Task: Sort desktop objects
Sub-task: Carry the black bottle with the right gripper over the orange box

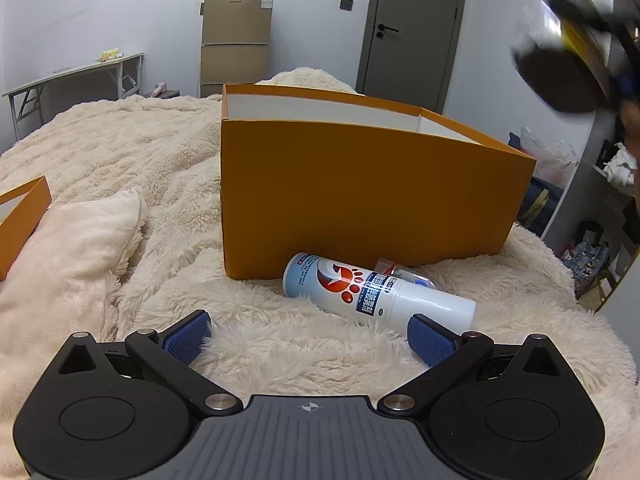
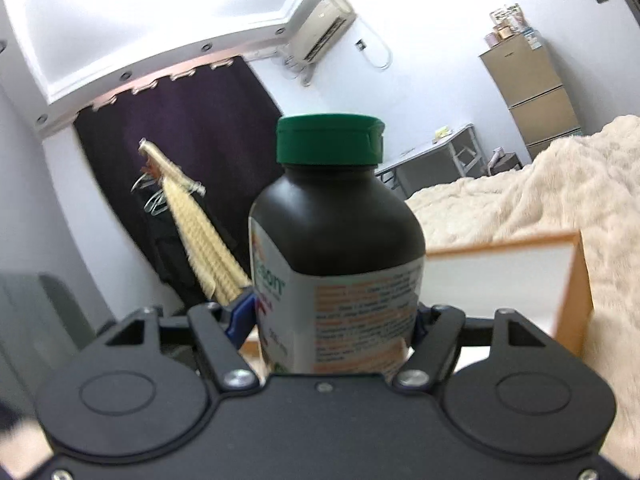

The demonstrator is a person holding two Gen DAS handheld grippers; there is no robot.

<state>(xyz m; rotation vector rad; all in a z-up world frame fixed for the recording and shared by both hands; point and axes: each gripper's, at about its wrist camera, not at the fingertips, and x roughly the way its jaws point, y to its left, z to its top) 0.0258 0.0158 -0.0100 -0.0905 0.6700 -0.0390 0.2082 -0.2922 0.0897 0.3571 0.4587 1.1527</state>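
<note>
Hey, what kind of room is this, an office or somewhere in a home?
Most likely a bedroom at home: a bed under a fluffy cream blanket, clothes hanging before a dark curtain, and a small fridge against the wall.

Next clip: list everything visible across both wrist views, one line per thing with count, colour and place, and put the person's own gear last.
Box: one, orange outside, white inside, open, on the blanket.
Lid: one, orange, at the left edge of the left view.
Spray can: one, white with a red paw print, lying in front of the box.
Small clear item: one, behind the can; cannot tell what.
Pill bottle: one, dark with a green cap, upright in the right gripper.
Blanket: one, cream, fluffy.
Pillow: one, pale pink, left.
Cabinet: one, tan, far wall.
Table: one, grey, far left.
Door: one, grey.
Left gripper: open, empty, above the blanket.
Right gripper: closed on the pill bottle.
</note>
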